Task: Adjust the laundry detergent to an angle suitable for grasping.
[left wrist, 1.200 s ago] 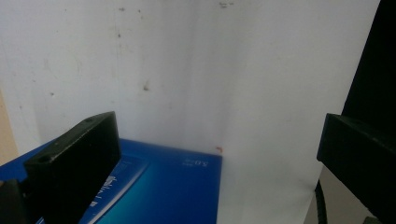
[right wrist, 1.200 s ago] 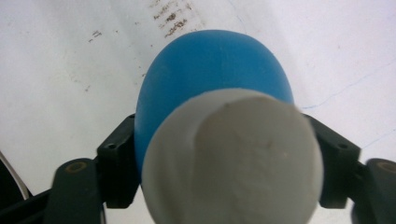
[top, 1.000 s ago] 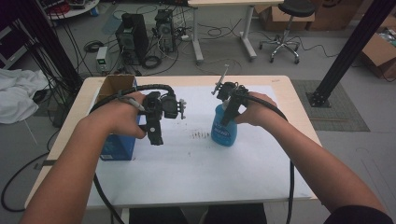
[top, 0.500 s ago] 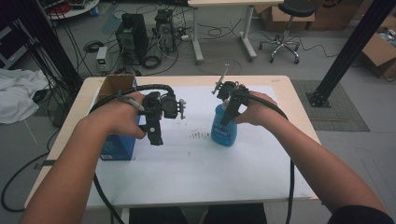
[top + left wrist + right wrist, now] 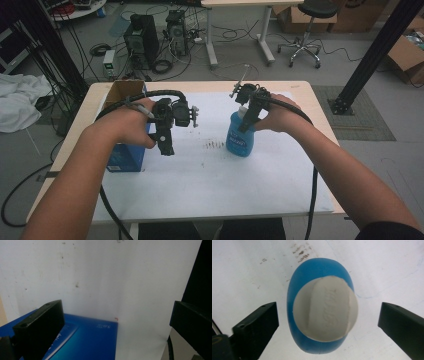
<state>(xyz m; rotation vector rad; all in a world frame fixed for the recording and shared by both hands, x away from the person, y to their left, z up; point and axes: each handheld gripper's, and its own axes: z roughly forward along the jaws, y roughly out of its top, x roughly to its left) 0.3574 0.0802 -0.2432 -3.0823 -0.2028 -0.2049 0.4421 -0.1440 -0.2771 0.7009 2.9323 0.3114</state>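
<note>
A blue bottle (image 5: 240, 142) with a white cap (image 5: 332, 295) stands upright on the white sheet, right of centre. My right gripper (image 5: 245, 125) hangs over it, pointing down. In the right gripper view the blue body (image 5: 312, 272) and cap sit between the jaws of this gripper (image 5: 328, 312). Those jaws have just been opening, and neither pad touches the bottle. My left gripper (image 5: 165, 146) hovers left of centre, open and holding nothing. In the left gripper view its jaws (image 5: 117, 310) stand wide above the corner of a blue box (image 5: 87, 340).
The blue box (image 5: 122, 159) lies at the sheet's left edge, under my left hand. Behind it stands an open cardboard box (image 5: 122, 92). A white sheet (image 5: 210, 190) covers most of the wooden table (image 5: 320, 105). Dark specks (image 5: 215, 145) mark the sheet beside the bottle.
Little differs in the high view: both hands, the bottle and the blue box stay where they were.
</note>
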